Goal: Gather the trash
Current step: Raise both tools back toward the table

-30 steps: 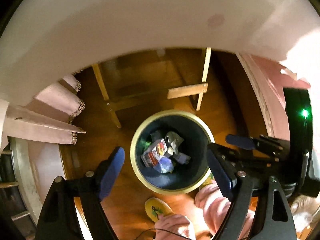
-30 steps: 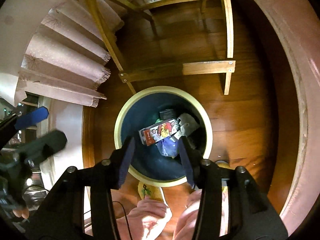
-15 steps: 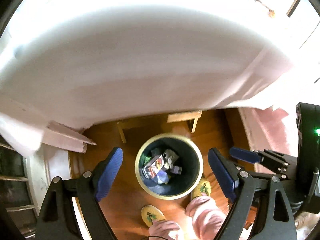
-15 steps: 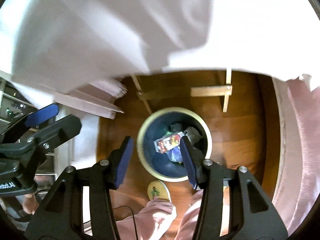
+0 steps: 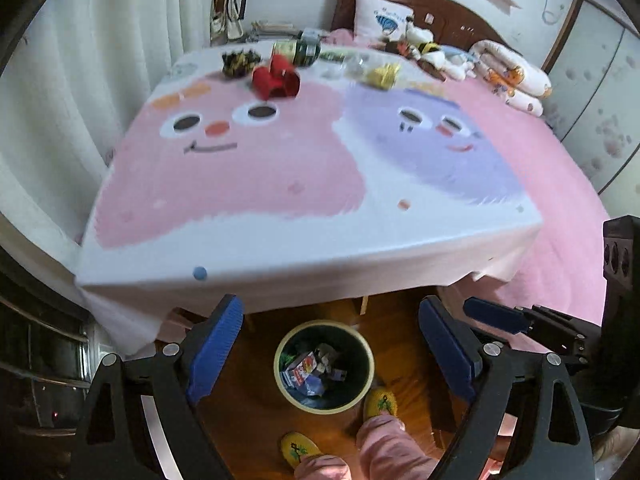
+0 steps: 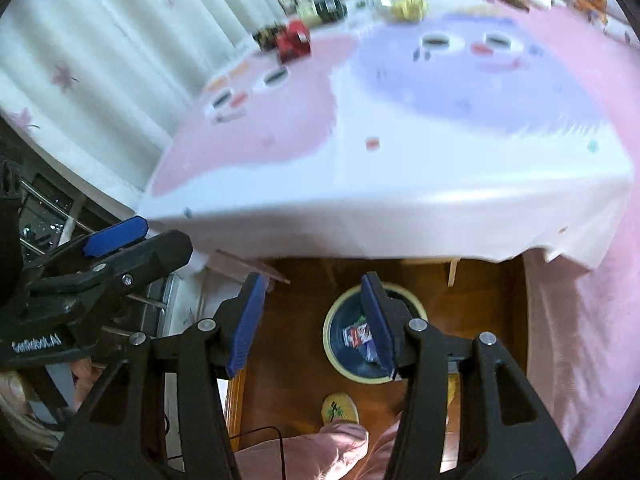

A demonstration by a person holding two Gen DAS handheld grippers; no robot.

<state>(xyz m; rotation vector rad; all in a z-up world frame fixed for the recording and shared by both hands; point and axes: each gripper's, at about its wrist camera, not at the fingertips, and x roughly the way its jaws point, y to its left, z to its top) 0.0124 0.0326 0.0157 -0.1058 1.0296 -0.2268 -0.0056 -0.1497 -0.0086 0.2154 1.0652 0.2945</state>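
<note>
Pink, lilac and white cloth with two cartoon faces spread over the desk, hanging over the near edge; trash strewn along the far side of it: a crumpled red wrapper, a dark spiky scrap just left of that, a green can lying on its side behind, a crumpled yellow wrapper further right; all of it blurred in the right wrist view. Below the near edge, on the wooden floor, a round dark bin with a pale rim, holding a small printed carton and other scraps. Left tongs wide open and empty, blue pads either side of the bin in their own view; right tongs open too, narrower, nothing between the pads, right pad crossing the bin. Each pair of tongs visible at the edge of the other's view. Yellow slippers and pink trouser legs of the person beside the bin. Behind the desk, a pink bed with a dark headboard, a white pillow and soft toys; pale curtain at left.
</note>
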